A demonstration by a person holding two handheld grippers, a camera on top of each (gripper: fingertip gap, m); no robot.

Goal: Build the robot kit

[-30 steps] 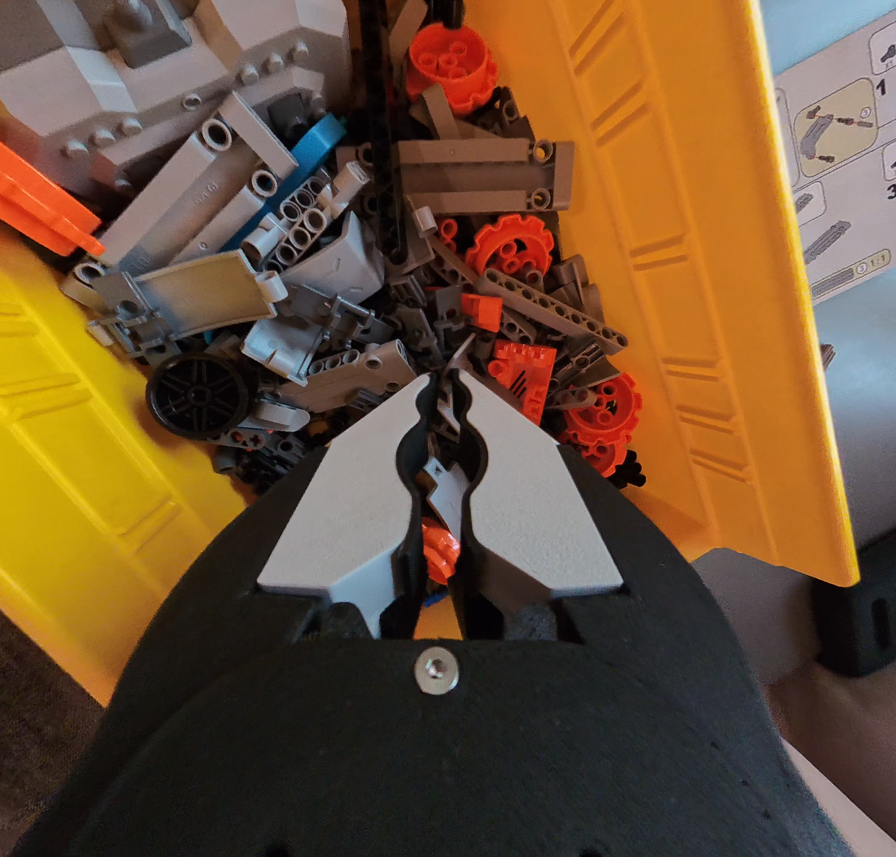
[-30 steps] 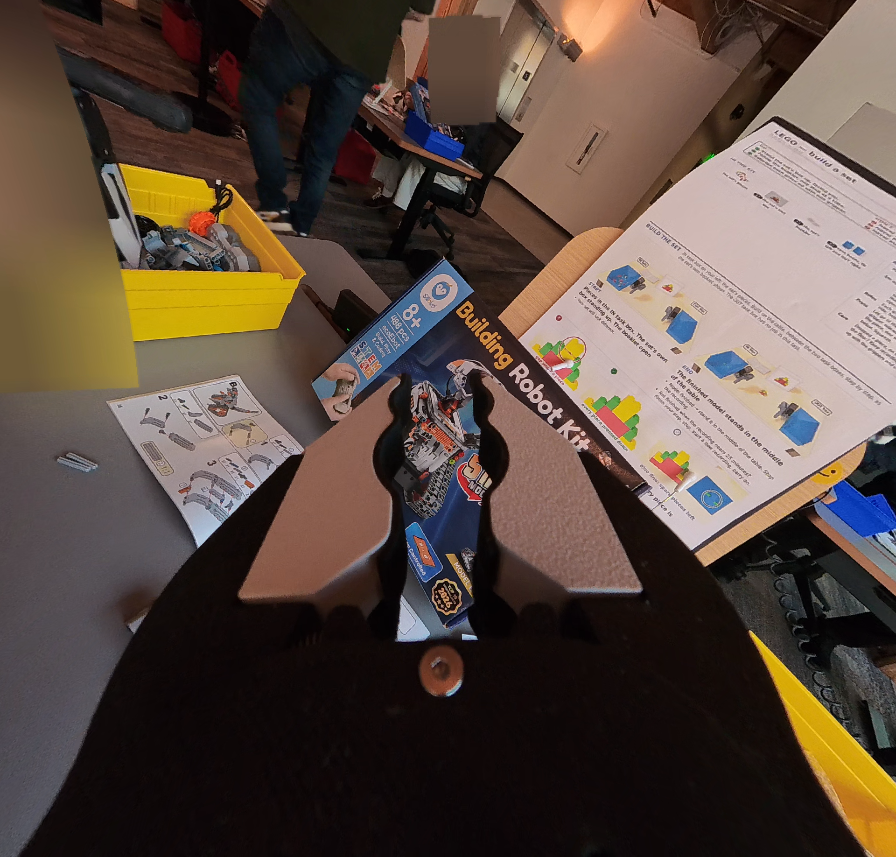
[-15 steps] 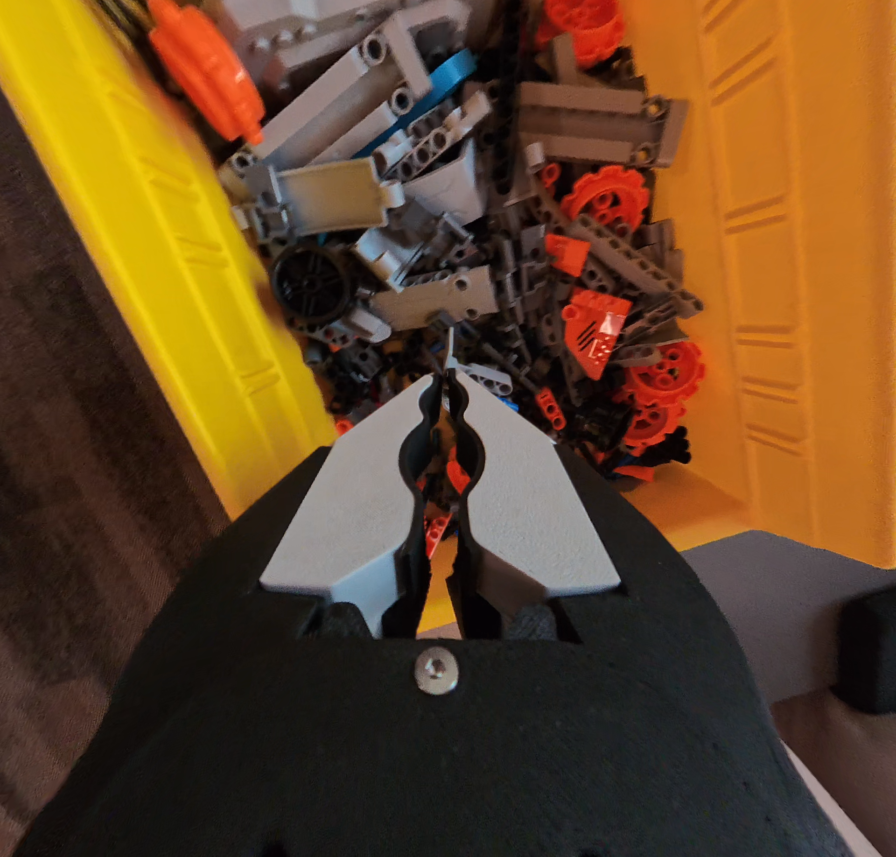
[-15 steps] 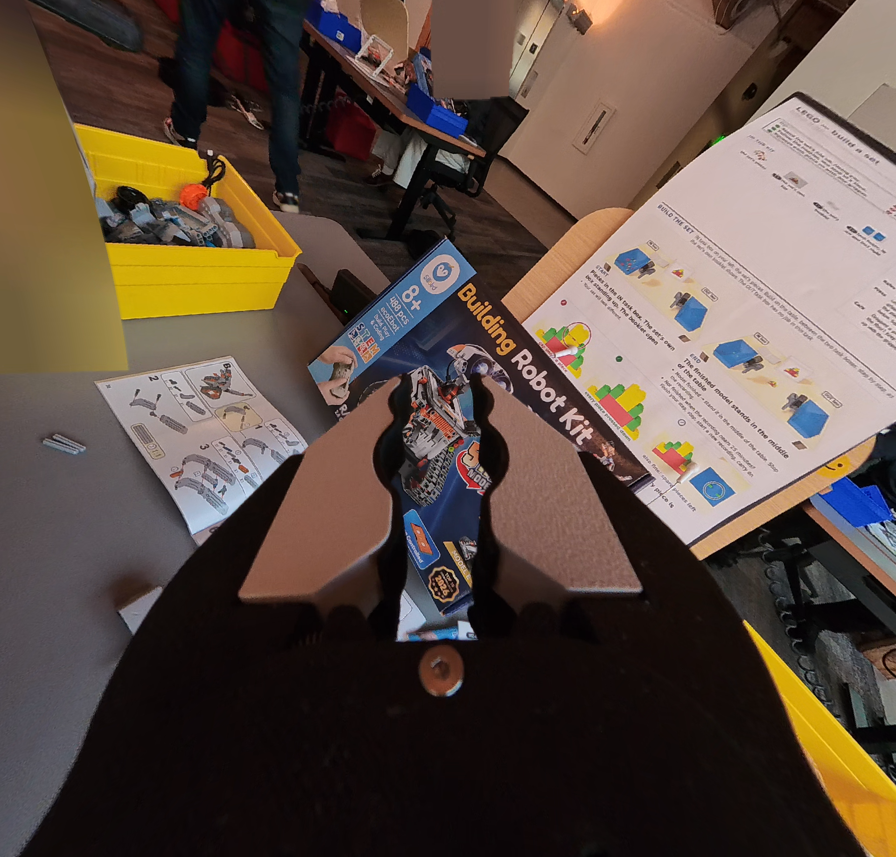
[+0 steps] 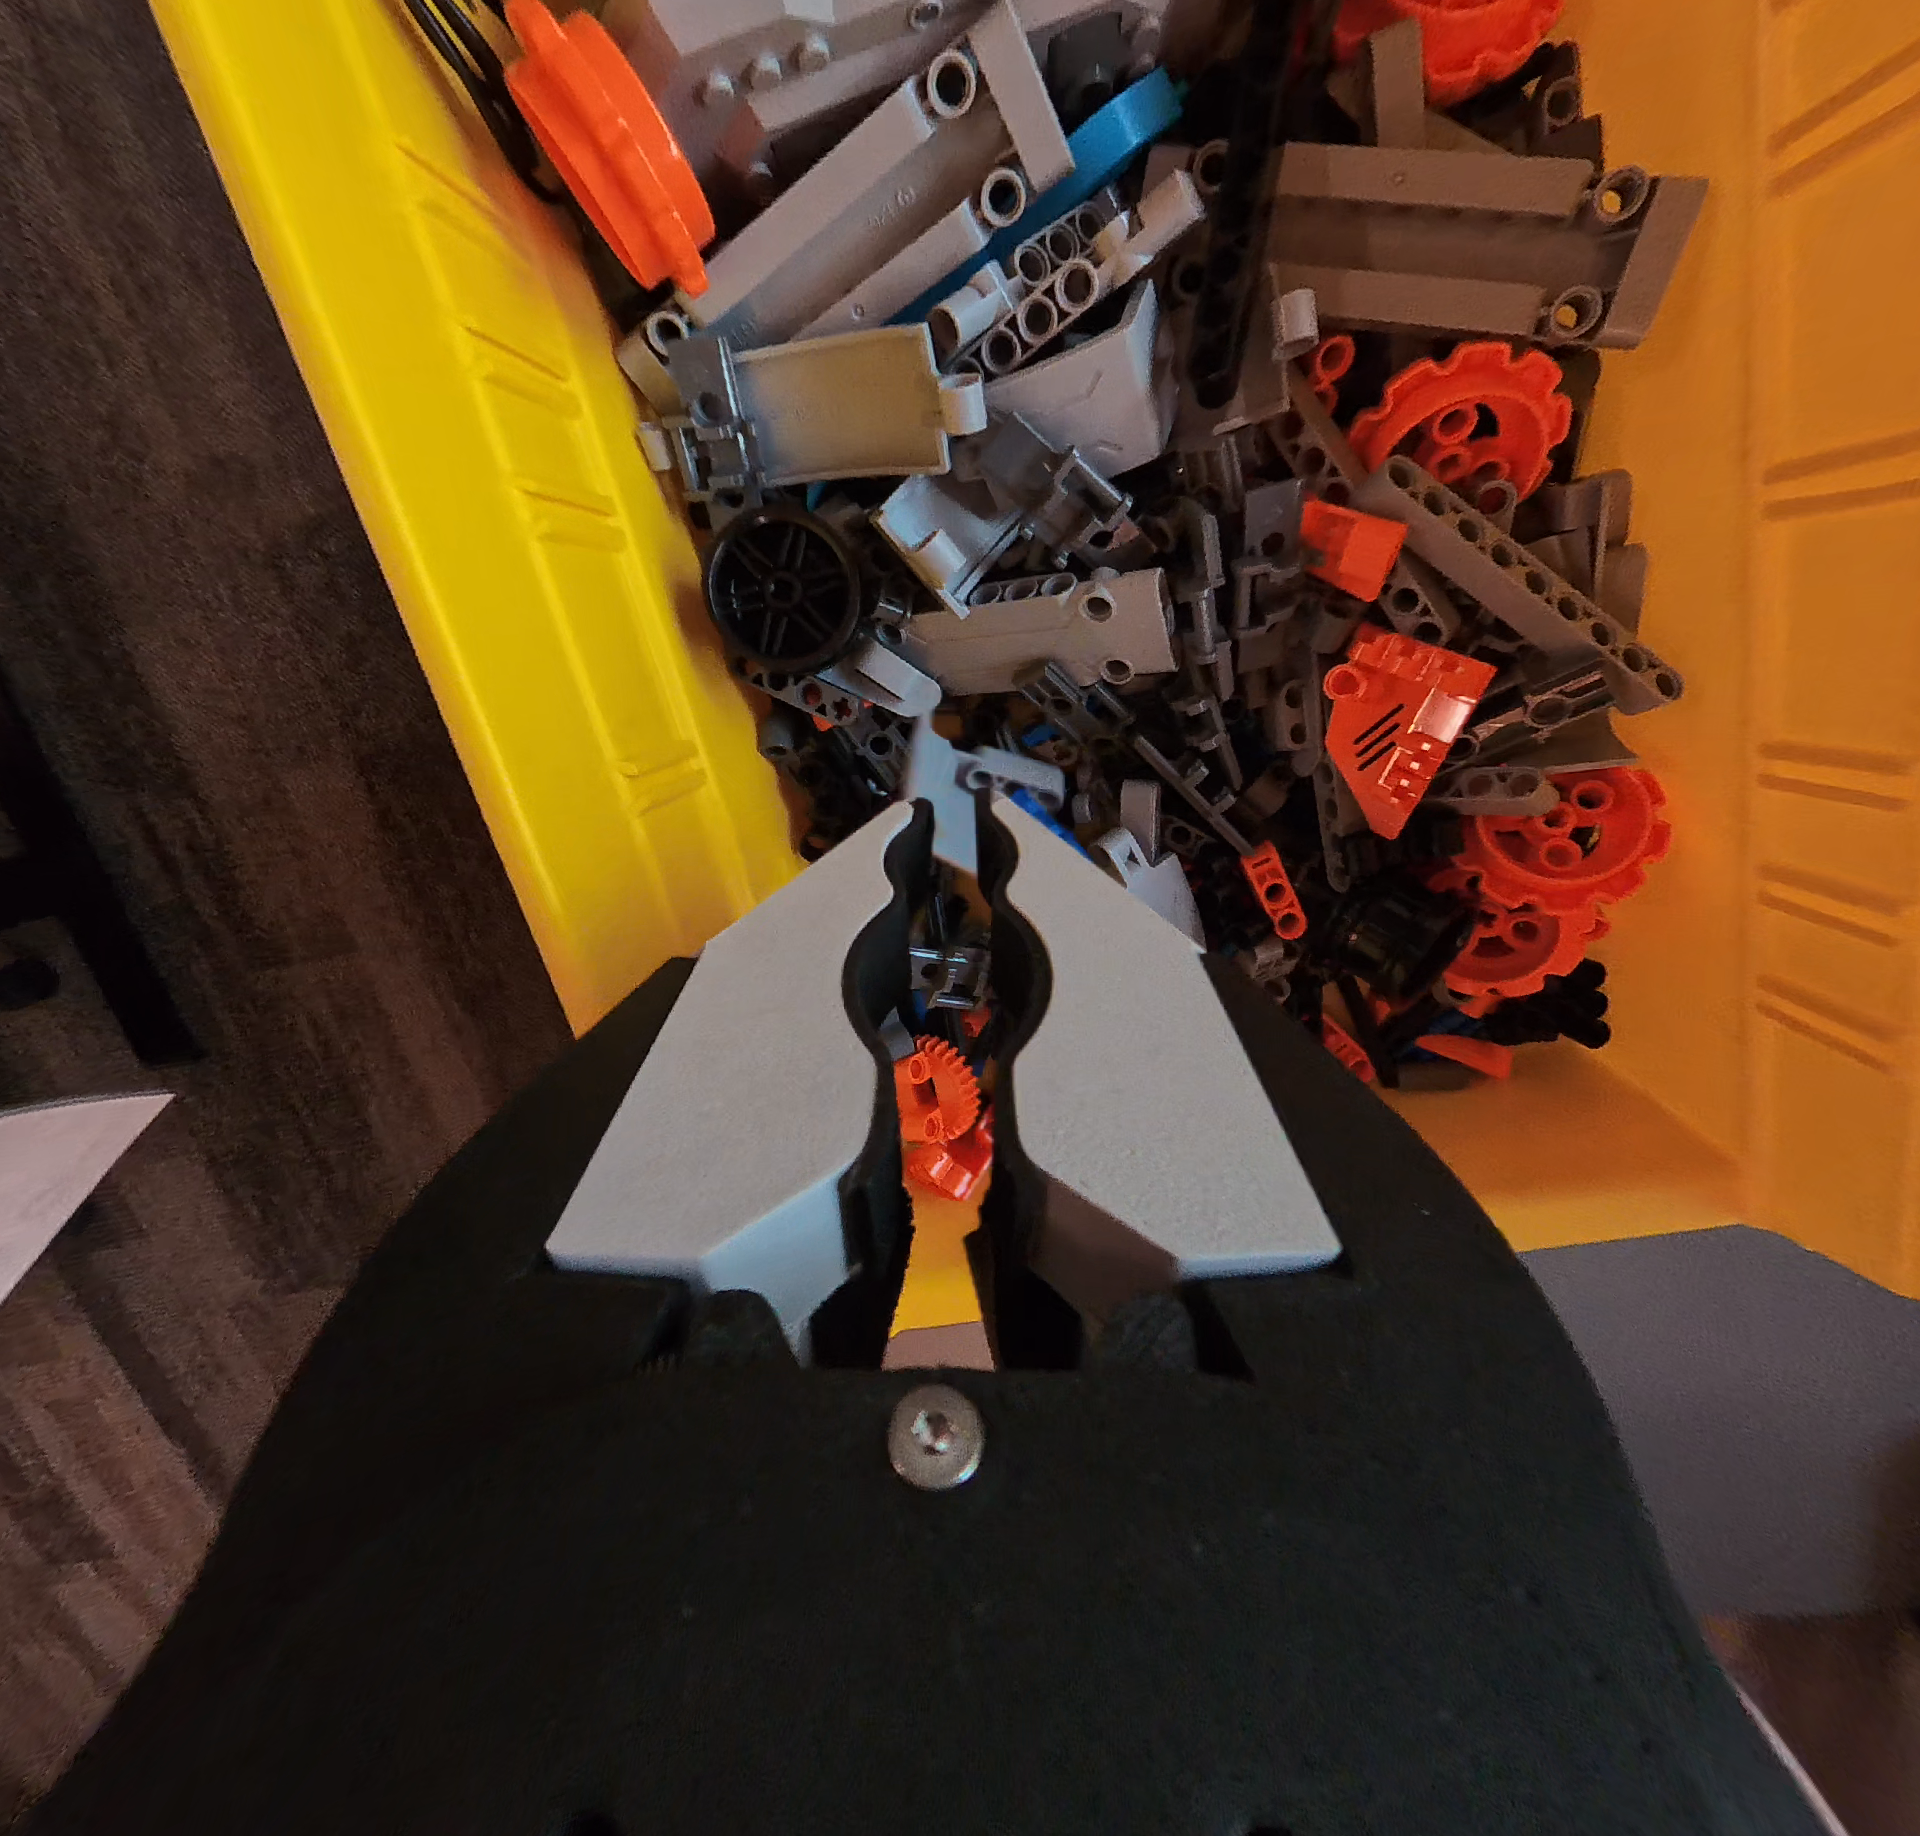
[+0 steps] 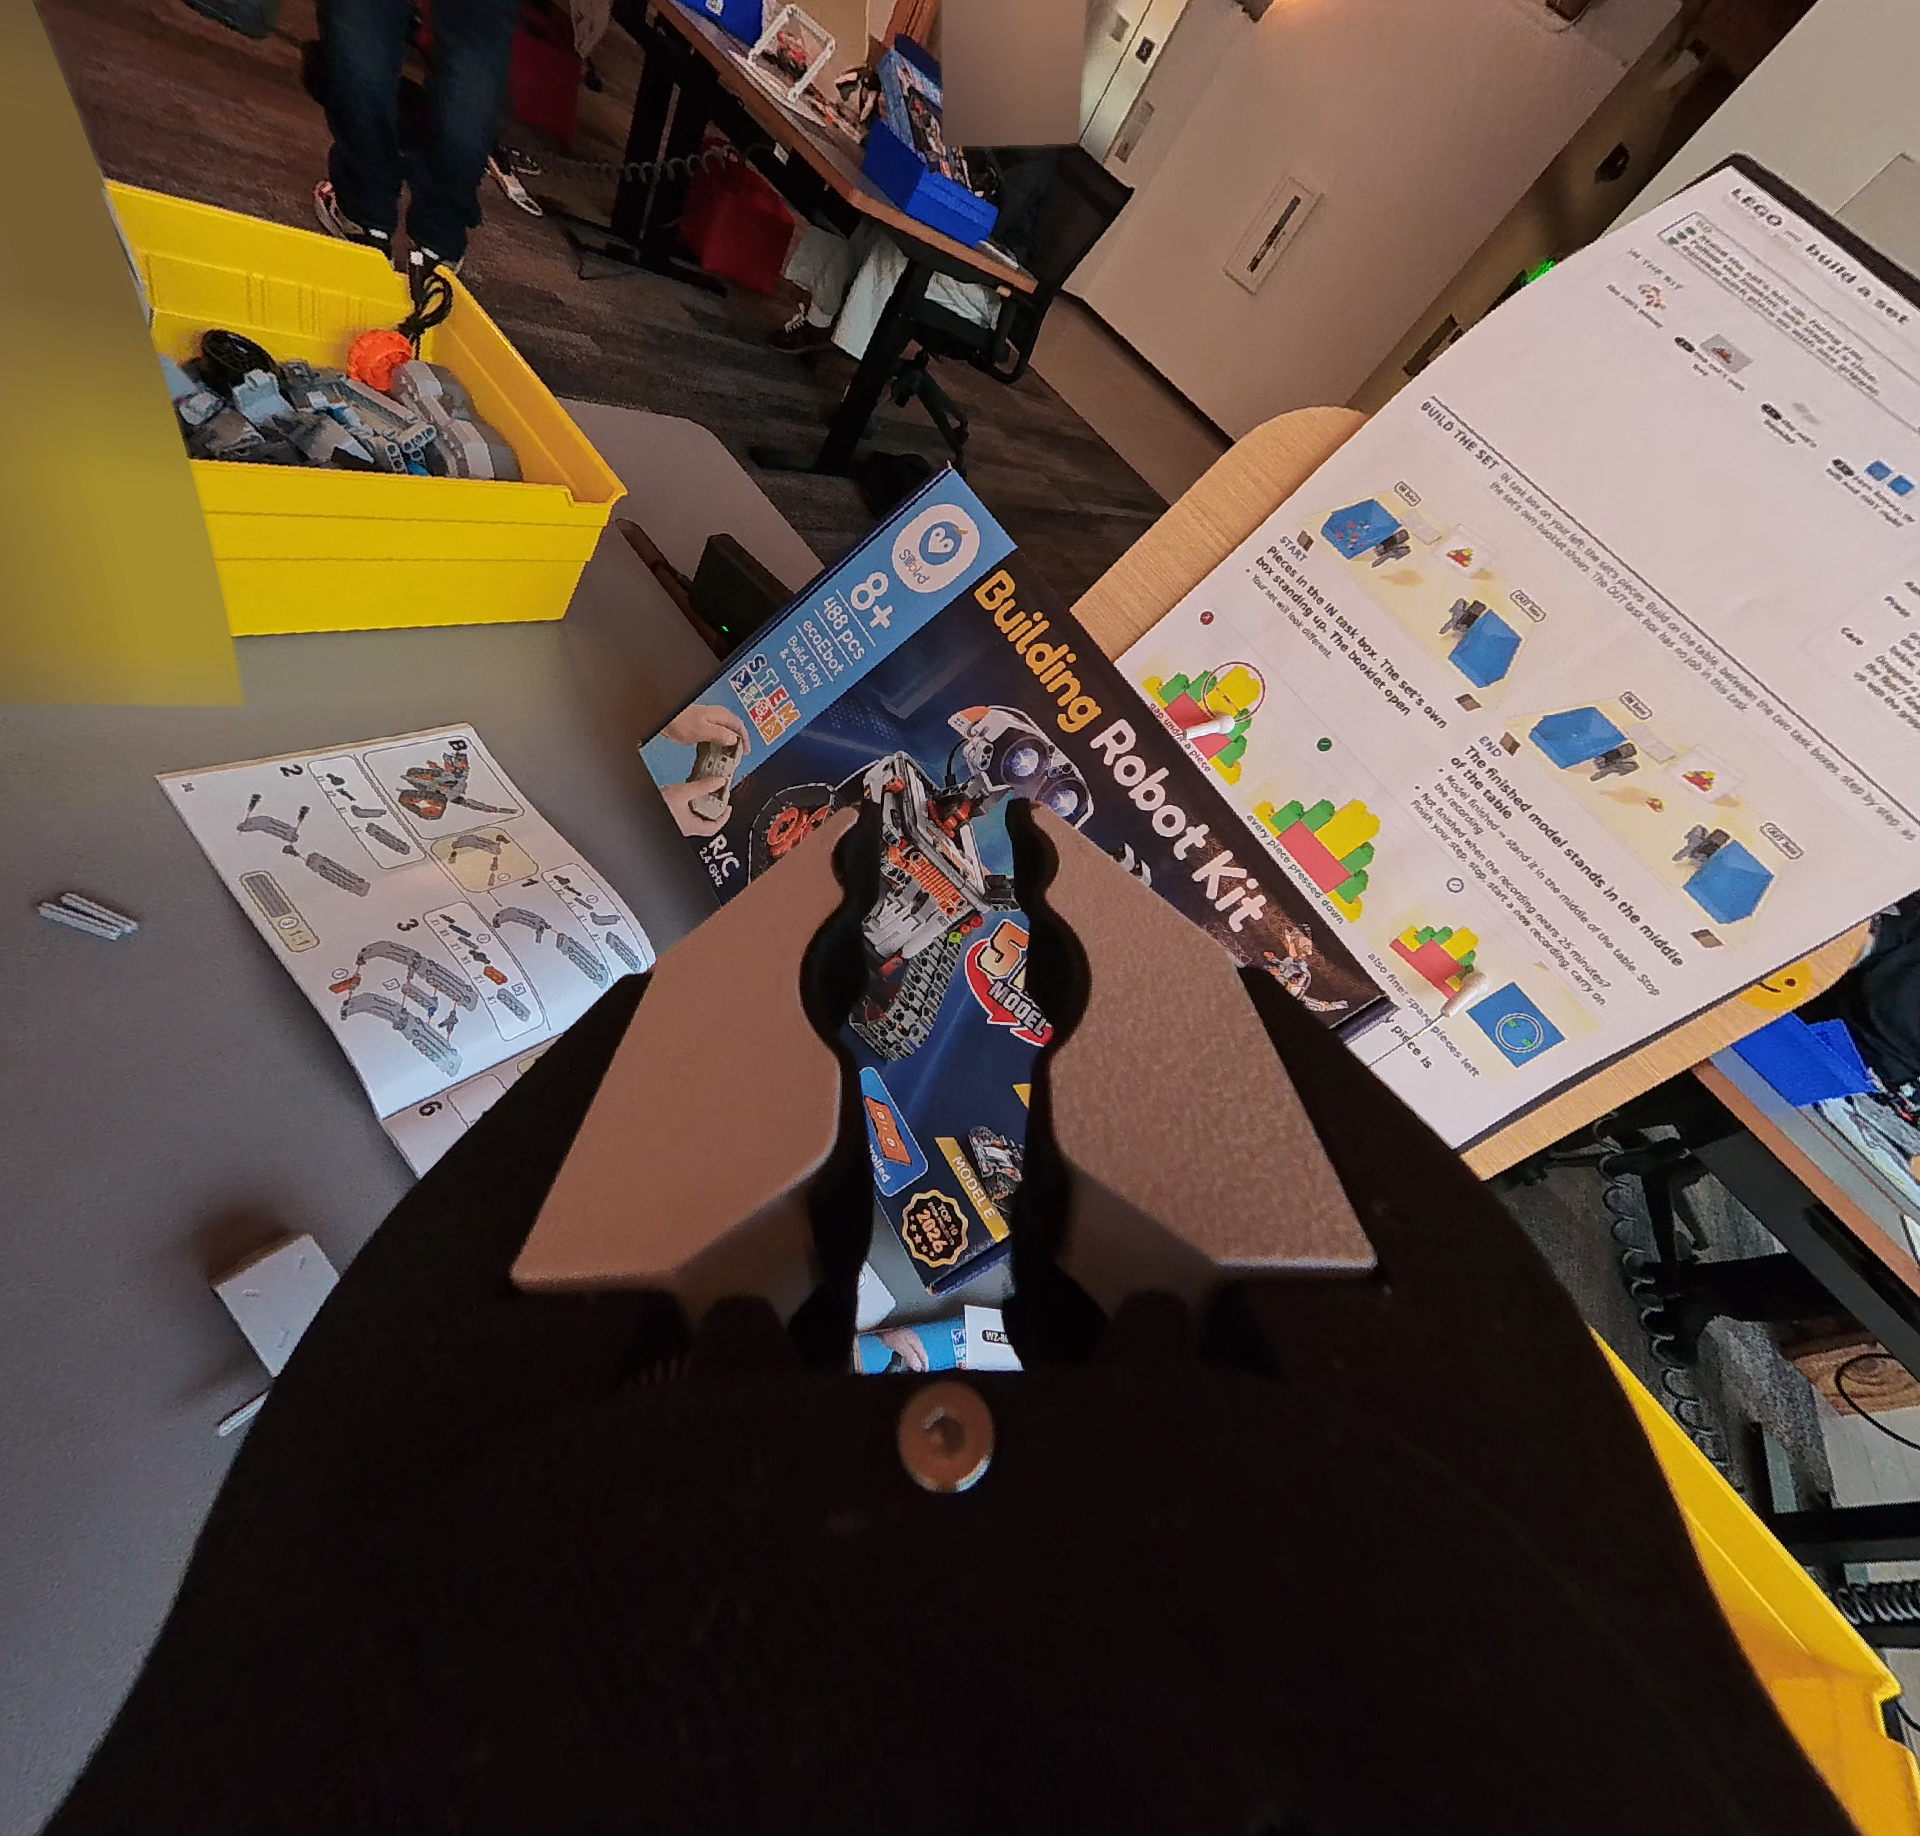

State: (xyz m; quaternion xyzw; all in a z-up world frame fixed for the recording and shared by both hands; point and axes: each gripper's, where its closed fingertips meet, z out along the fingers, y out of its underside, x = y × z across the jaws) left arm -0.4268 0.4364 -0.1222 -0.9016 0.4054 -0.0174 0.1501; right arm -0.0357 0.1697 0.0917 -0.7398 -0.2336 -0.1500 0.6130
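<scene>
Above the near end of a yellow bin (image 5: 499, 456) heaped with grey, black and orange building pieces (image 5: 1195, 560), the left gripper (image 5: 954, 822) has its tips pinched on a thin pale grey piece (image 5: 940, 784) that sticks up past them, with a black spoked wheel (image 5: 784, 591) and orange toothed wheels (image 5: 1470, 430) lying in the pile beyond. Over the grey table (image 6: 125, 1059), the right gripper (image 6: 935, 822) hangs with a narrow gap between its fingers and nothing in it — beneath it lies a blue kit box (image 6: 935, 706), flanked by an open instruction booklet (image 6: 416, 913) on one side and a large printed sheet (image 6: 1558, 706) on the other. Farther off on that table stands the yellow bin (image 6: 395, 550) — two small grey pieces (image 6: 88, 916) lie apart near the booklet.
</scene>
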